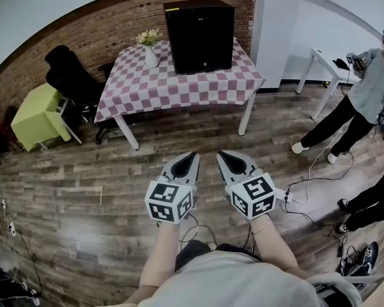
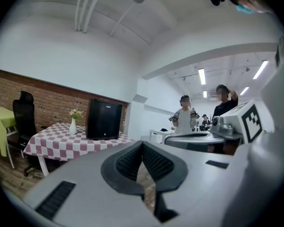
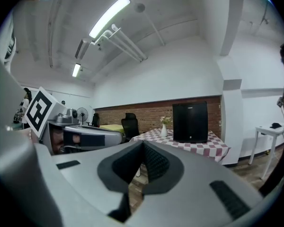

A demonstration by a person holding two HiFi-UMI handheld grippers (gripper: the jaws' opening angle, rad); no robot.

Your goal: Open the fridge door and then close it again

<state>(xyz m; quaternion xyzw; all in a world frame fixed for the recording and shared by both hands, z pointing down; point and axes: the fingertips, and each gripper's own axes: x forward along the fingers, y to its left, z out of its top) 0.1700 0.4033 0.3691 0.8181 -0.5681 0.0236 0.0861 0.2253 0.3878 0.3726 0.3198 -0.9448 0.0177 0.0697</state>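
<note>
Fridge (image 1: pixel 200 36), black and boxy, stands at the back edge of the checked table (image 1: pixel 173 88), toward its right corner, with its door shut, so its inside cannot be seen. Just beside it at the same edge, a white vase (image 1: pixel 151 58) holds pale flowers (image 1: pixel 148 37). Left gripper (image 1: pixel 191 158) and right gripper (image 1: pixel 223 157) hover side by side over the wooden floor (image 1: pixel 83 190), well apart from the table, both clenched with nothing between the jaws.

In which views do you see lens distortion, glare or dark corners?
Head view: fisheye curves the brick wall; a pale sheen lies on the floor. Left gripper view: black corners round the picture. Right gripper view: the ceiling lamp glares; the fridge looks sharp.
</note>
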